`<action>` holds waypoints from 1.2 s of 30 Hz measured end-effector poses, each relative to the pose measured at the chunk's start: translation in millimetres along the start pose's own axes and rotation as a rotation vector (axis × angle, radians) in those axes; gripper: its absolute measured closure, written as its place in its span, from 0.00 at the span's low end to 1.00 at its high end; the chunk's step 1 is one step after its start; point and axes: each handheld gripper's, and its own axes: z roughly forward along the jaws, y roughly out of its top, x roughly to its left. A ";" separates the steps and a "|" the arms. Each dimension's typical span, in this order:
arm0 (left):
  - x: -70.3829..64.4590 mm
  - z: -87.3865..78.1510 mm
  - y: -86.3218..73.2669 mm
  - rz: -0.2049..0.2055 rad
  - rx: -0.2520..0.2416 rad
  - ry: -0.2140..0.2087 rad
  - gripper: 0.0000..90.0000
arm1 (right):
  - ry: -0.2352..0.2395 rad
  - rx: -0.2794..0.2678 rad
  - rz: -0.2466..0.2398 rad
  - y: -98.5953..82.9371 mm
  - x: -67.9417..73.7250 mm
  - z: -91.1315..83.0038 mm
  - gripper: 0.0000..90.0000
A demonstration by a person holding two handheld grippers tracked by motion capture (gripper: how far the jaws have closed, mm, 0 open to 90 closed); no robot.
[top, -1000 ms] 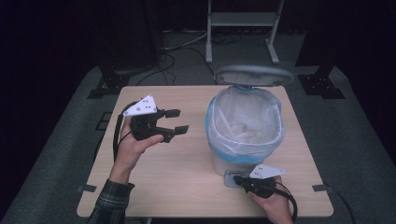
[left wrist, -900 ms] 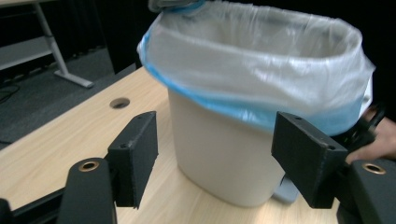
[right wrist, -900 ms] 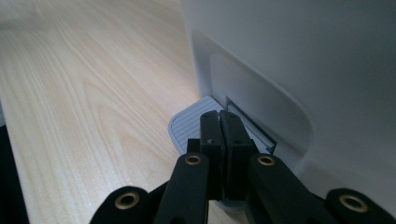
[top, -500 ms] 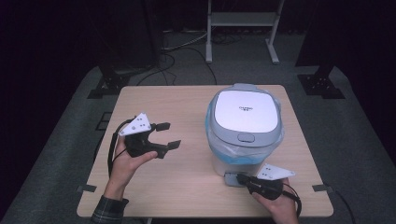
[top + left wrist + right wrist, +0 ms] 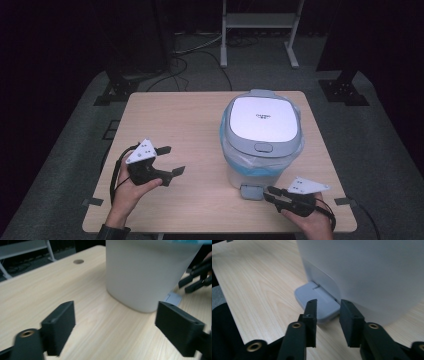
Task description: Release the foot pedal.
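White plastic pedal bin (image 5: 261,145) with a grey-rimmed lid stands on the right half of the pale wooden table (image 5: 190,115), its lid shut flat and a blue liner bag (image 5: 250,167) showing as a band under the rim. At the foot of the bin, on the person's side, the small grey foot pedal (image 5: 250,192) juts out just above the tabletop; in the right gripper view it lies directly ahead (image 5: 318,302), hinged to the bin's white wall.

The right gripper (image 5: 272,194), held low at the table's near right edge, points toward that pedal. Its two black jaws stand a little apart, with nothing between them, their tips at the pedal's near edge; whether they touch it cannot be told.

The left gripper (image 5: 169,161) is well apart from the bin, over the near left part of the table, held in the person's left hand (image 5: 131,187). Its jaws are spread wide and hold nothing; in the left gripper view they frame bare wood and the lower white wall of the bin (image 5: 147,272), with the right gripper's dark jaws showing beyond, beside the pedal.
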 end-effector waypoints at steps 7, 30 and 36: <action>-2.5 -2.8 -18.8 -0.010 0.024 0.020 0.08 | -0.049 0.000 0.013 -9.0 -11.1 -13.4 0.60; 1.1 -6.8 -86.4 -0.055 0.211 0.131 0.03 | -0.234 0.037 0.095 -30.9 -58.9 -29.5 0.33; 6.2 -1.5 -97.0 -0.079 0.250 0.139 0.03 | -0.269 0.067 0.109 -35.0 -64.6 -28.9 0.32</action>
